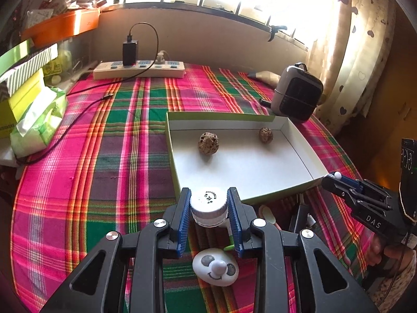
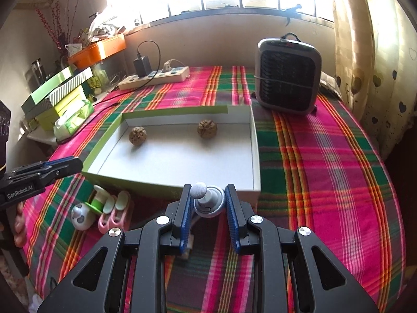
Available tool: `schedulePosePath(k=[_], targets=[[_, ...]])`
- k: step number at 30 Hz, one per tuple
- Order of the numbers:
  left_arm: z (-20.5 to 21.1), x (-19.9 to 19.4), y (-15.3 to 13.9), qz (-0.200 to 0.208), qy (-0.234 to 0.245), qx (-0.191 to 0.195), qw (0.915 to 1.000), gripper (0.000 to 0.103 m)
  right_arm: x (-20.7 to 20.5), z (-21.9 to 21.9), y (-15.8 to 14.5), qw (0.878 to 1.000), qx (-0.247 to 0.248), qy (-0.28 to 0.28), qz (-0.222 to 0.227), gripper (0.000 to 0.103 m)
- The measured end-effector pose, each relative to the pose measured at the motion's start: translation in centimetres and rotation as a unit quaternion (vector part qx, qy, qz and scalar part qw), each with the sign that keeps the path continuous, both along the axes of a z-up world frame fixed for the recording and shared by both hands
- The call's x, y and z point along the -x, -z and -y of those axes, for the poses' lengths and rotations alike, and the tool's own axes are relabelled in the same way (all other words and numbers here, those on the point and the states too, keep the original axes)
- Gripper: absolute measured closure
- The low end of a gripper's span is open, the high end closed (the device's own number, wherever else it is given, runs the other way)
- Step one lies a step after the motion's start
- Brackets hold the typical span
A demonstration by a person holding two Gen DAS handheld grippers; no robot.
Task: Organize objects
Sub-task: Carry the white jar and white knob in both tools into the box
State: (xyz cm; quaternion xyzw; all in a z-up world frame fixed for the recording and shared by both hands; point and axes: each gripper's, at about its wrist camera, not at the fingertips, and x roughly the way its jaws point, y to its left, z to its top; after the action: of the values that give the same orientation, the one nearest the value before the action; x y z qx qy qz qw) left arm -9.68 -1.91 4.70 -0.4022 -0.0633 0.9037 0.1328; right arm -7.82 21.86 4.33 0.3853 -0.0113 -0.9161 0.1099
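Carry step: left gripper (image 1: 209, 208) clamps white-capped jar (image 1: 208, 206), right gripper (image 2: 208, 203) clamps grey knobbed toy (image 2: 208, 202), both lower centre; next, release into tray (image 2: 256, 156).

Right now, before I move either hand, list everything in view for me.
Box lid tray: 1, white inside, green outside, mid-table.
Walnuts: 2, brown, inside tray.
White-capped jar: 1, in left gripper.
Grey ball-topped toy: 1, in right gripper.
Smiley-face toy: 1, white, under left gripper.
Pink slipper toys: pair, before tray.
Green-white reel: 1, beside slippers.
Heater: 1, grey, far right.
Power strip: 1, cream, by wall.
Left gripper: shut on jar.
Right gripper: shut on toy.
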Motion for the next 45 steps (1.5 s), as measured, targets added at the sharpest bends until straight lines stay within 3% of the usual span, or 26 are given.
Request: schedulePosePath(k=[21,45], targets=[[-2.1,5.4,1.3,0.01,0.017,0.034,0.9992,0.077,7.9,4.0,-0.8,0.998,-0.017,-0.066,0.013,0.077],[-3.8,7.4,3.3,0.023,0.031,0.058,0.9975,0.077,14.1,7.1,2.7,0.992,-0.027,-0.102,0.074,0.077]])
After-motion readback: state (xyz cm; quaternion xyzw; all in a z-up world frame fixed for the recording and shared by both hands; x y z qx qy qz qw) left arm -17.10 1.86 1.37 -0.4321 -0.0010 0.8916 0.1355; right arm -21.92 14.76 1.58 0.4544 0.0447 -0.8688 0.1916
